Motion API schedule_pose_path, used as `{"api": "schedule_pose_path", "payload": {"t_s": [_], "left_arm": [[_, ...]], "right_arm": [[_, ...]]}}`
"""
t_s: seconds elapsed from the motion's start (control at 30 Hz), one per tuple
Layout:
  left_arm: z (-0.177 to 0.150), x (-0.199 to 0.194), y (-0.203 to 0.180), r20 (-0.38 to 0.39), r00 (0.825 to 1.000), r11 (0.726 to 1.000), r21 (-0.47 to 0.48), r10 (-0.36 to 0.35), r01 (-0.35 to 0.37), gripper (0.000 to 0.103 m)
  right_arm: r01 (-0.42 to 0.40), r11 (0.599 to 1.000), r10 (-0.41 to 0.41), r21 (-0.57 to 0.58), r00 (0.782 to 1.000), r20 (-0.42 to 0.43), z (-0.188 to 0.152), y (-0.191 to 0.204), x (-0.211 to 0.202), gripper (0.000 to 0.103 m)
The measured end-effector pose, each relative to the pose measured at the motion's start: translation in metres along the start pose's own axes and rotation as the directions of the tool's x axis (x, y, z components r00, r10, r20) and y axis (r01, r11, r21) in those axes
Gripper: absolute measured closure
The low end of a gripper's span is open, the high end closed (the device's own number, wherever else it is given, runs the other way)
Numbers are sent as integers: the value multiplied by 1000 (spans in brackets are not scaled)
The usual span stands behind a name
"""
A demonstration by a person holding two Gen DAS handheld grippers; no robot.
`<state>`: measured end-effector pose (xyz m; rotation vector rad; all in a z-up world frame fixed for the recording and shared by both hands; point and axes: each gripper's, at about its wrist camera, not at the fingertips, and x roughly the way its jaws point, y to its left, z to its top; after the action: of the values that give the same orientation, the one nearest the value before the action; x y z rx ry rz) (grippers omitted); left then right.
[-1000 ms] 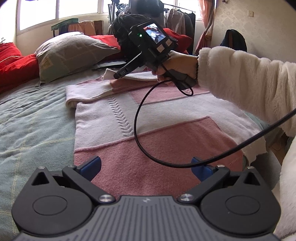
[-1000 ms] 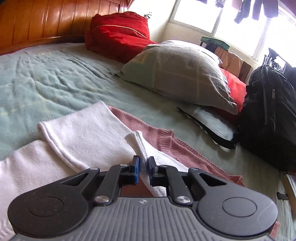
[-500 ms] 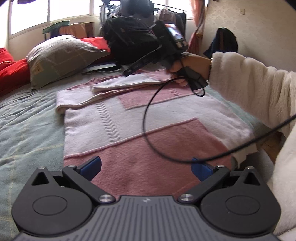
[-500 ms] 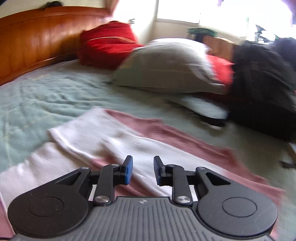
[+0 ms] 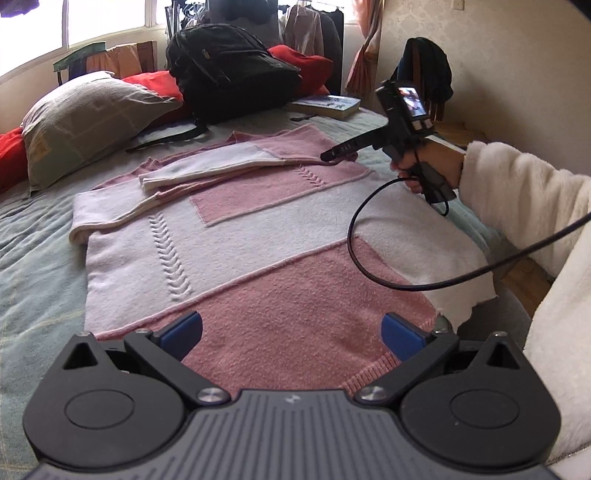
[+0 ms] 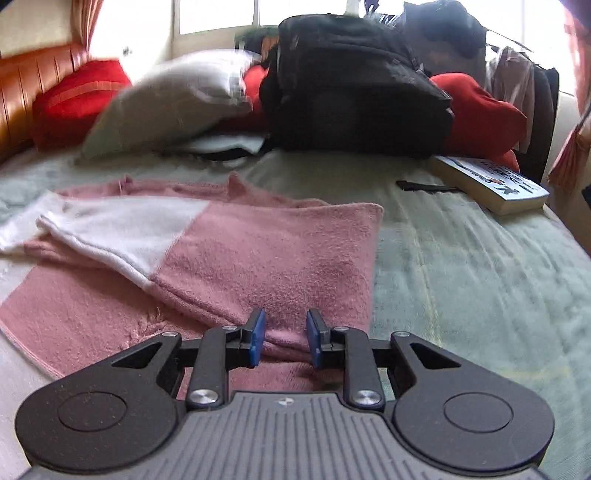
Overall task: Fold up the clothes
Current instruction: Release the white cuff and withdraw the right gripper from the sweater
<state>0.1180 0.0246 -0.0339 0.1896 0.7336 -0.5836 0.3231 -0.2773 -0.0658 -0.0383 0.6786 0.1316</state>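
Bed (image 5: 33,258) with pale green cover, wooden headboard (image 6: 22,96) at left. Bright windows (image 5: 107,18) behind, daylight blown out. Patterned cream wall (image 5: 517,44) on right, orange curtain (image 5: 365,62), clothes rack (image 5: 314,29) by the window.

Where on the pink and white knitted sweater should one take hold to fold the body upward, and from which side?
Probably the ribbed bottom hem of the pink and white knitted sweater, approached from the near bed edge. It lies flat and free there, directly below the open left hand-held gripper. Both sleeves are already folded across the chest.
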Motion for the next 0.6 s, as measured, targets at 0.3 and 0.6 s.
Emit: {"api": "schedule_pose_path", "payload": {"t_s": [0.3, 0.6], "left_arm": [[10, 15, 7, -22, 999, 999, -22, 43, -43, 1], [7, 22, 19, -52, 995, 994, -63, 80, -84, 1]], "right_arm": [[8, 1000, -10, 24, 997, 76, 47, -17, 12, 64], [53, 993, -50, 101, 998, -29, 63, -46, 82, 64]]}}
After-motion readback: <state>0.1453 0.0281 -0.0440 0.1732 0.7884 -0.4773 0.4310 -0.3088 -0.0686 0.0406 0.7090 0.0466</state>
